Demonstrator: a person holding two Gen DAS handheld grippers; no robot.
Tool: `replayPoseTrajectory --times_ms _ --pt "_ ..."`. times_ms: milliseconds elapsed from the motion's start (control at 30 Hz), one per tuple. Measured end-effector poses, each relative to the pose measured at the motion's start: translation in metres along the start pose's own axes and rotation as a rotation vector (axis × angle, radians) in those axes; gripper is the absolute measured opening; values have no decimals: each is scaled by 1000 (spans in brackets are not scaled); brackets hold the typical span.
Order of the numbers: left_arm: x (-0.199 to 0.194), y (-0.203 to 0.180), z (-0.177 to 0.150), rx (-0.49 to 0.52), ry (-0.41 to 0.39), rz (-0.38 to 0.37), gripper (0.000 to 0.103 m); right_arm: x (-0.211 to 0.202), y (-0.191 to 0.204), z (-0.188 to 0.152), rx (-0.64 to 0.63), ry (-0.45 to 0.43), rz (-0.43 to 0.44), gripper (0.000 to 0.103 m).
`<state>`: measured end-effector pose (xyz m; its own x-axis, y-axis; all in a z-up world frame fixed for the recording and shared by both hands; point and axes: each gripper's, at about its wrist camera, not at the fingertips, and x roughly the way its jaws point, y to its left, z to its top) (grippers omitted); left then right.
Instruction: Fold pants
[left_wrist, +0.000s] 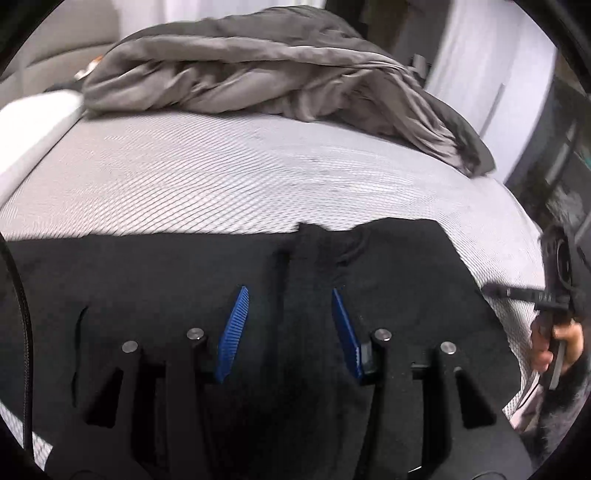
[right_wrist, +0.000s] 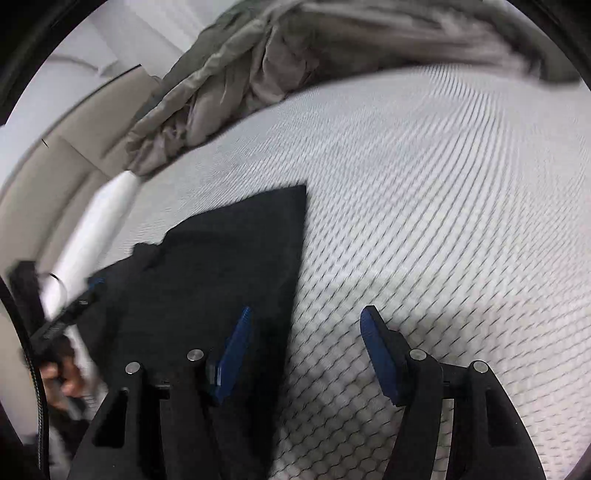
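Note:
Black pants (left_wrist: 155, 280) lie flat on the white patterned mattress (left_wrist: 221, 177). My left gripper (left_wrist: 290, 299) hovers open over their middle, near a crease and a bunched fold (left_wrist: 332, 251); its blue fingers (left_wrist: 232, 332) hold nothing. In the right wrist view the pants (right_wrist: 221, 266) lie at the left with a sharp corner (right_wrist: 301, 190). My right gripper (right_wrist: 306, 325) is open over their right edge, the left finger (right_wrist: 236, 350) above the cloth, the right finger (right_wrist: 376, 350) above the mattress (right_wrist: 443, 221). The right gripper also shows at the left wrist view's right edge (left_wrist: 550, 295).
A crumpled grey blanket (left_wrist: 258, 74) lies across the far side of the mattress, also in the right wrist view (right_wrist: 240, 85). A white pillow (right_wrist: 99, 229) sits at the left by a beige headboard (right_wrist: 48, 173). The mattress edge drops off at the right (left_wrist: 517, 206).

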<state>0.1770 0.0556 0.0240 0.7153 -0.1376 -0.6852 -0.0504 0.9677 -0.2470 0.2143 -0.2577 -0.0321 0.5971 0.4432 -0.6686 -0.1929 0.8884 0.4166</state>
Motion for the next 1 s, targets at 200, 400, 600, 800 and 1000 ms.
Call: replayPoseTrajectory --times_ms 200,400,600,800,1000 --pt "-2 44 0 -138 -19 7 44 27 14 -7 14 68 229 54" --pt "-5 55 -4 -150 -28 23 44 28 44 -11 -59 44 118 8" --pt "-6 65 -12 -193 9 -11 44 -2 29 -1 -31 -38 30 14" --pt "13 31 -20 -146 94 -191 44 12 0 -6 45 97 114 40" --pt "31 -17 -43 61 223 -203 21 7 -8 -16 56 118 163 43"
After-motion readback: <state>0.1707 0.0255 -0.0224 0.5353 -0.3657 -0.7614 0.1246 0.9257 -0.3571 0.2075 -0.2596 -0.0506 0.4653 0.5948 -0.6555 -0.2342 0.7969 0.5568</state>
